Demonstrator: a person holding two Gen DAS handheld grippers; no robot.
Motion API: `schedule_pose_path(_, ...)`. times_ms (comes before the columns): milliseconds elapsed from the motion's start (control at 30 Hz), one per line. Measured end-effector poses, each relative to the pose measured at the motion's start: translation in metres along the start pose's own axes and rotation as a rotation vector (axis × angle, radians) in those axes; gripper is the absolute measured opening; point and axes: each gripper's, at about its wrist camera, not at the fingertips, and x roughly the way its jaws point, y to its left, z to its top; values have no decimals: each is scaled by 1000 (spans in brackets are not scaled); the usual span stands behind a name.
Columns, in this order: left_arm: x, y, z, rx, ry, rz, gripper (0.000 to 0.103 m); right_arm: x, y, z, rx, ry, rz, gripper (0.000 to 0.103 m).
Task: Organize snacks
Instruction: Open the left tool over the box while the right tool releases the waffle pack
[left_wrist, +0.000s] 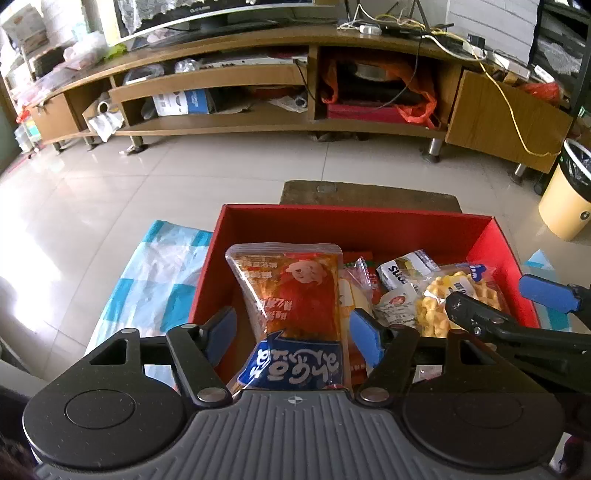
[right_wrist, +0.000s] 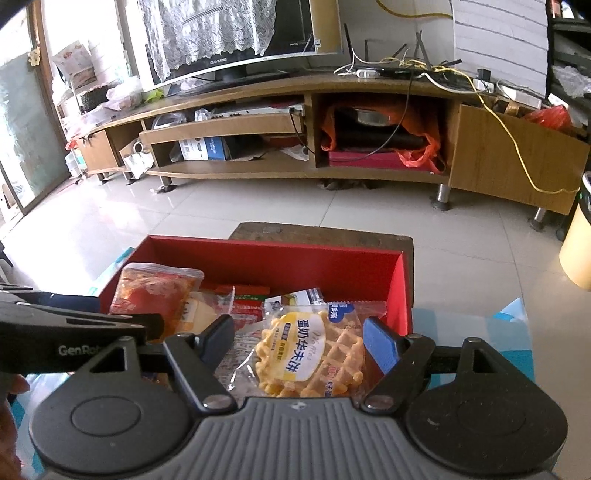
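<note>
Two hand-held grippers hover over a red box (left_wrist: 509, 254) on a blue-checked worktop (left_wrist: 147, 288), facing a tiled floor (left_wrist: 184, 166) and long wooden TV stand (left_wrist: 258, 122). Left hand-held gripper (left_wrist: 293, 332) and right hand-held gripper (right_wrist: 299, 341) both stand apart. An orange sauce packet (left_wrist: 291, 291) and a waffle packet (right_wrist: 310, 354) lie inside the box.

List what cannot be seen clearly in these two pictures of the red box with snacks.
- Left wrist view: the orange snack bag has its lower end cut off by the left hand-held gripper body.
- Right wrist view: the waffle pack covers the snacks below it.
- Both views: the red box floor is hidden by packets.
</note>
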Motion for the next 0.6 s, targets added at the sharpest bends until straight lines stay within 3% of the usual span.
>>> schedule_pose_path(600, -50, 1, -28, 35, -26, -47, 81, -56, 6, -5, 10, -43, 8, 74)
